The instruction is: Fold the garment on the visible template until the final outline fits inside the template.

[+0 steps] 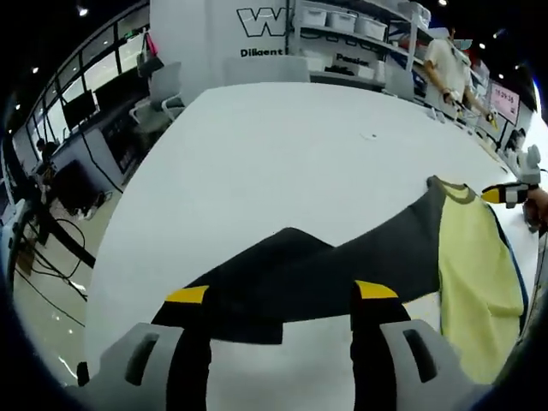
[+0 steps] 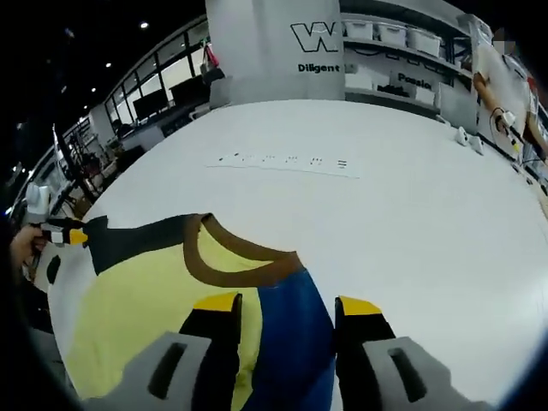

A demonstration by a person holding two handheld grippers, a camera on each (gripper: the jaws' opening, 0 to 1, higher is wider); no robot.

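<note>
Where the left gripper view looks down its own two jaws, the left gripper (image 1: 282, 295) stands with its jaws apart, both yellow-tipped and resting over the dark grey sleeve (image 1: 282, 282) of one garment (image 1: 402, 257). That garment lies spread on a white table (image 1: 282, 163): a dark grey part toward the camera, a pale yellow panel (image 1: 475, 291) to the right with a thin blue edge, and a brown collar (image 1: 458, 190) at the far end. Whether cloth is actually pinched between the jaws is hard to tell, since the tips sit wide with fabric beneath them. At the right edge of this view the other gripper's yellow tip (image 1: 505, 195) shows just beside the collar.

From the right gripper view, the right gripper (image 2: 282, 306) also has its jaws spread, one tip over the yellow panel (image 2: 137, 317), the other at the edge of a blue panel (image 2: 291, 334). The brown collar (image 2: 231, 261) curves just ahead of the tips. A dark grey sleeve (image 2: 137, 240) runs left toward the other gripper (image 2: 64, 233), held by a hand (image 2: 21, 244).

A faint row of marks (image 2: 287, 161) lies on the table (image 2: 411, 231) well beyond the garment. One person (image 1: 449, 73) stands by shelves (image 1: 351, 30) holding several white bins.
</note>
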